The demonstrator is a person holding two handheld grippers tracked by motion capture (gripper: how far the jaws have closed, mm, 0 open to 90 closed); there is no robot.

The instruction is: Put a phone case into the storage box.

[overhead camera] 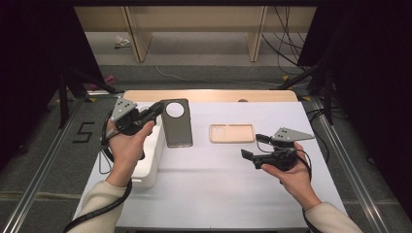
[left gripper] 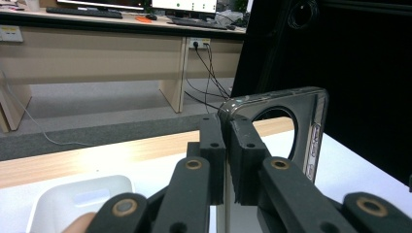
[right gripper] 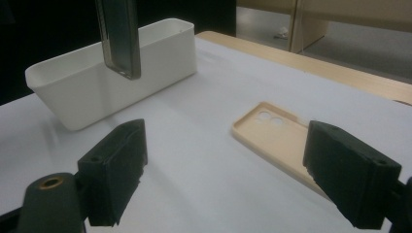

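A dark grey phone case [overhead camera: 177, 123] with a large round camera hole hangs above the white table, held by its upper left edge in my left gripper [overhead camera: 156, 109], which is shut on it. In the left gripper view the jaws clamp the case's rim [left gripper: 252, 109] near its corner. In the right gripper view the case's lower end [right gripper: 119, 36] hangs in front of the bin. A beige phone case [overhead camera: 232, 133] lies flat at mid table. My right gripper [overhead camera: 253, 147] hovers open just right of and nearer than it, and the beige case [right gripper: 274, 133] lies beyond its spread jaws.
A white rectangular bin [overhead camera: 148, 165] stands at the table's left under my left hand, and appears again as the bin [right gripper: 97, 80] in the right gripper view. The wooden table edge [overhead camera: 209, 94] runs along the back. Cables lie on the floor beyond.
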